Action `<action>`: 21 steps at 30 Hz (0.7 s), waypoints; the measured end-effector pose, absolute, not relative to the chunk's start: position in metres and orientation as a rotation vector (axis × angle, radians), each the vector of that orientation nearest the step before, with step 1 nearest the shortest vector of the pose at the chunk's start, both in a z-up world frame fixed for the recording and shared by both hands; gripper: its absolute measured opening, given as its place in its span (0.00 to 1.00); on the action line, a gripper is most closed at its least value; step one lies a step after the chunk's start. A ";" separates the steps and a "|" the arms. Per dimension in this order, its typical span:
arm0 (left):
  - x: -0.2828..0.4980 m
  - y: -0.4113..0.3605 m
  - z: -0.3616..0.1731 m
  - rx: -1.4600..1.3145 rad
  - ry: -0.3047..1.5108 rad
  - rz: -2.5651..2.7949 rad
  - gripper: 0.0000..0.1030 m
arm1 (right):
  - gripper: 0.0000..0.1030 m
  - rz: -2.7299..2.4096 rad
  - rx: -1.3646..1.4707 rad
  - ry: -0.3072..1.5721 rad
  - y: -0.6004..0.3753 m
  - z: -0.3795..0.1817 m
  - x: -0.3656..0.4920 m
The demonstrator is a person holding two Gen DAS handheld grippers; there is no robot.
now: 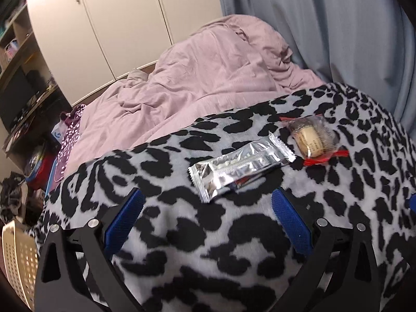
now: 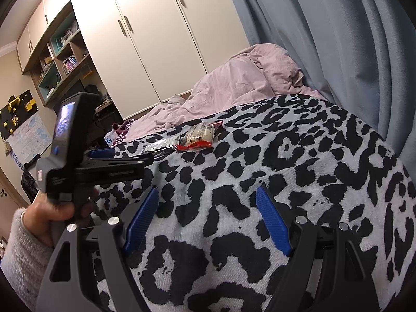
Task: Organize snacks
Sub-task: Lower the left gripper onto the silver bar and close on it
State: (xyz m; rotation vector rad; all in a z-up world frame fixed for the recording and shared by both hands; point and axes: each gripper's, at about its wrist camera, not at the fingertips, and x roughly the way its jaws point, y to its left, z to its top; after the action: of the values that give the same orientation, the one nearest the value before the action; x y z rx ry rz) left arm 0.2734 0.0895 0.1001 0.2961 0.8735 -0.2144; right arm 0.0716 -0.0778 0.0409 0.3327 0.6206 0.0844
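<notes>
A silver foil snack bar (image 1: 240, 165) lies on the leopard-print blanket (image 1: 182, 234), just ahead of my left gripper (image 1: 208, 200), which is open with nothing between its blue pads. A clear packet with red ends holding a round pastry (image 1: 313, 139) lies to the bar's right. In the right wrist view the same foil bar (image 2: 160, 147) and pastry packet (image 2: 199, 135) sit far ahead. My right gripper (image 2: 208, 197) is open and empty over the blanket (image 2: 286, 169). The left gripper's body, held by a hand (image 2: 52, 208), shows at the left.
A rumpled pink duvet (image 1: 208, 67) covers the bed beyond the blanket. White wardrobe doors (image 1: 104, 26) and a grey-blue curtain (image 1: 325, 26) stand behind. A perforated cream basket (image 1: 18, 260) sits at the lower left, beside floor clutter and shelves (image 2: 59, 62).
</notes>
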 end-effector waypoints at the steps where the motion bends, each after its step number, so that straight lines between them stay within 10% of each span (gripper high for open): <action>1: 0.277 0.088 0.098 0.308 0.876 -0.214 0.97 | 0.75 0.083 0.332 0.623 -0.078 0.040 0.072; 21: 0.311 0.080 0.089 0.299 0.915 -0.291 0.92 | 0.75 0.095 0.351 0.639 -0.078 0.033 0.084</action>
State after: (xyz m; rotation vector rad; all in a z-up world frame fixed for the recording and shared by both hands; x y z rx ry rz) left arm 0.3108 0.0803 0.0888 0.2988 0.9153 -0.2913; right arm 0.0838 -0.0779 0.0326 0.3513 0.6394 0.0953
